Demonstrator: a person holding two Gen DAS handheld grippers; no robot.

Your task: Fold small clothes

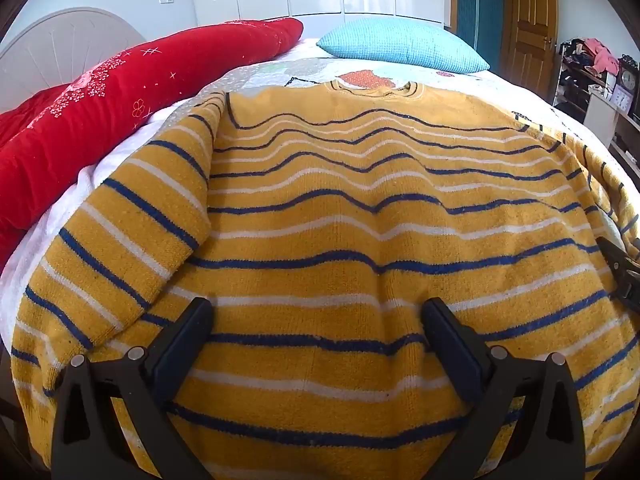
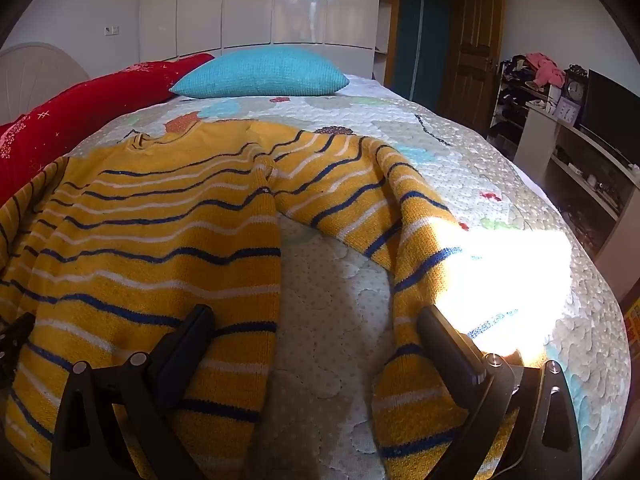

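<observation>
A yellow sweater with blue and white stripes (image 1: 340, 208) lies flat on the bed, collar at the far end. Its left sleeve (image 1: 132, 220) lies angled along the body's left side. My left gripper (image 1: 318, 316) is open and empty above the sweater's lower middle. In the right wrist view the sweater's body (image 2: 152, 240) is on the left and its right sleeve (image 2: 404, 232) runs out and down to the right. My right gripper (image 2: 314, 322) is open and empty, over the bare quilt between body and sleeve. The right gripper also shows at the left wrist view's right edge (image 1: 624, 268).
The bed has a patterned quilt (image 2: 460, 160). A red blanket (image 1: 100, 100) lies along the left side and a turquoise pillow (image 2: 260, 72) at the far end. A shelf unit with clocks and a screen (image 2: 580, 128) stands to the right. A sunlit patch (image 2: 508, 280) falls on the quilt.
</observation>
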